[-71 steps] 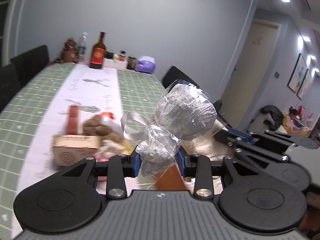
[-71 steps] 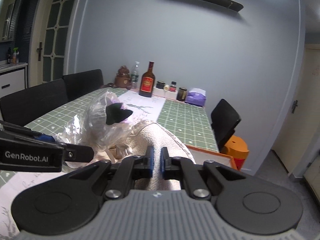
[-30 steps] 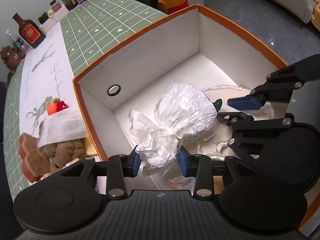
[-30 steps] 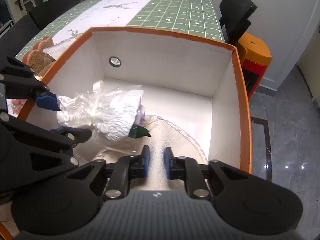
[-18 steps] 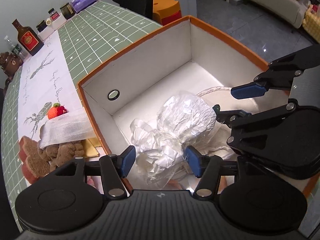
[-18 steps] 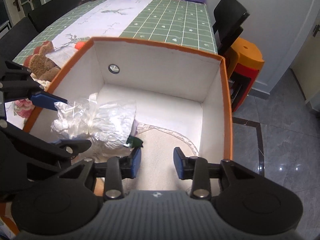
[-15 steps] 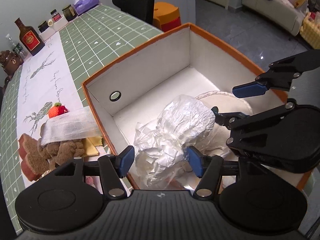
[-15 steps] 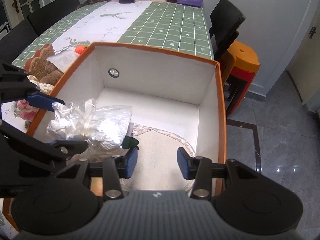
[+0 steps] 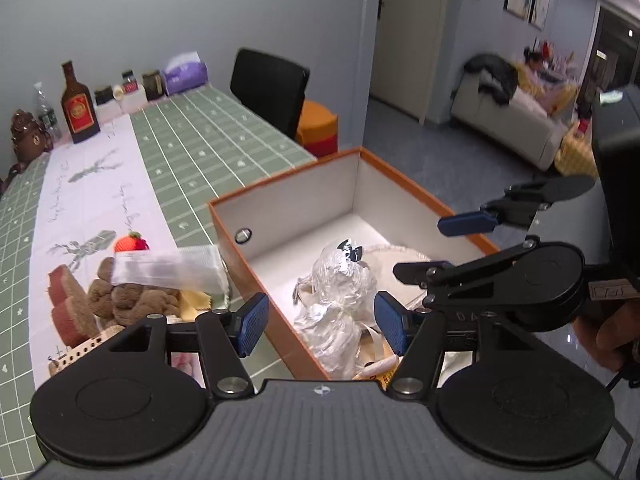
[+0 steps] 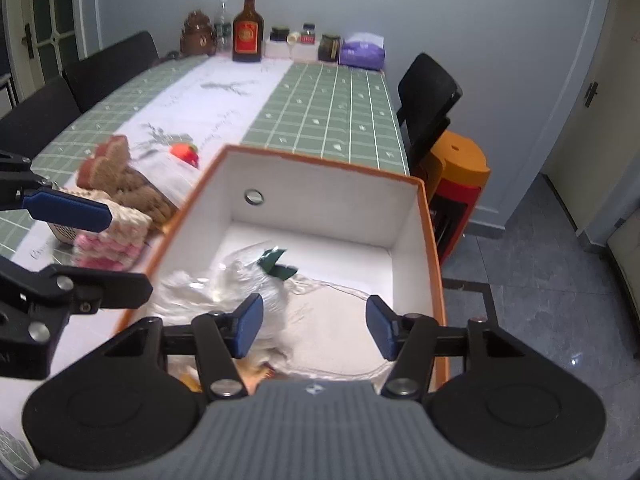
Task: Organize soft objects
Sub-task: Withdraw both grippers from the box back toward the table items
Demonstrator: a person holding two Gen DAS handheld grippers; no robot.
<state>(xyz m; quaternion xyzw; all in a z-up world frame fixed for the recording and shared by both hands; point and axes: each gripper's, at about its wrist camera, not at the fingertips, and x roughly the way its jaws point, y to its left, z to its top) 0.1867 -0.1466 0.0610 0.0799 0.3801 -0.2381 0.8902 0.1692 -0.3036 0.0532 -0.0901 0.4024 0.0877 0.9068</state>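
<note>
Both the left gripper (image 9: 321,323) and right gripper (image 10: 313,331) gape wide above one orange box (image 10: 434,240) holding one plastic-wrapped bundle (image 9: 340,280).

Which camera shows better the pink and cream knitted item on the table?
The right wrist view: the pink and cream knitted item lies open to see beside the orange box. In the left wrist view only a pink sliver shows, behind the left tongs.

A dining room with blue-gray walls

A long table (image 10: 320,120) with a green checked cloth runs toward 12 o'clock. A black chair (image 10: 430,96) stands at 2 o'clock by an orange stool (image 10: 460,164). A sofa (image 9: 516,120) sits at 2 o'clock in the left view. The floor (image 10: 540,280) is gray tile.
</note>
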